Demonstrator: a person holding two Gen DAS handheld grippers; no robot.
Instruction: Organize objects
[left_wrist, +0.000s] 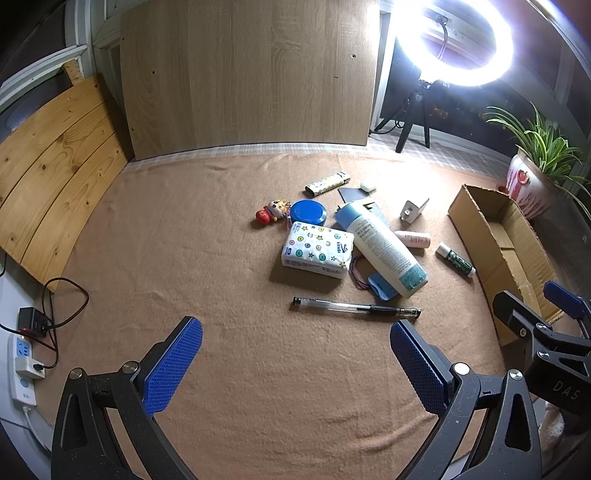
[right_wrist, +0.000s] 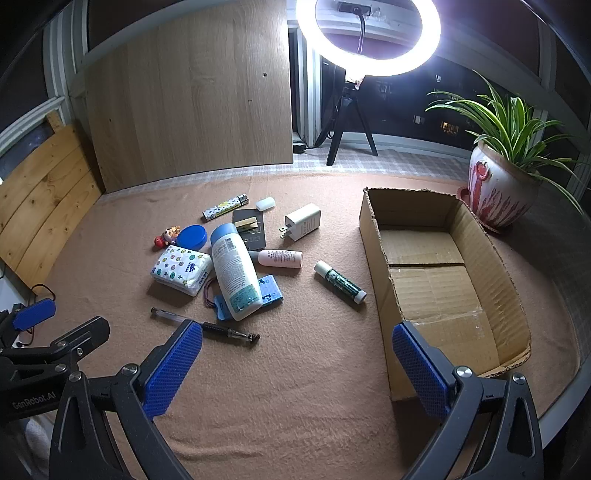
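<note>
Hovering above cloth, right gripper (right_wrist: 295, 363) spread wide, nothing held; left gripper (left_wrist: 295, 363) likewise. Pen (right_wrist: 205, 325) nearest, just ahead-left of right gripper, long axis crosswise to fingers. Cardboard box (right_wrist: 373, 236) ahead-right, interior bare. Left view shows whole pen; right view shows box floor, partly hidden from left.

This looks like a home, probably an enclosed balcony or window nook, at night. A tan blanket (right_wrist: 295, 387) covers the surface. Along its far edge stand a ring light (right_wrist: 367, 37) on a tripod and a leaning wood-grain board (right_wrist: 188, 107); behind them, windows show dark city buildings. A spider plant in a painted pot (right_wrist: 498, 192) sits at the far right corner, and a power strip (left_wrist: 24, 363) lies by the left edge.
</note>
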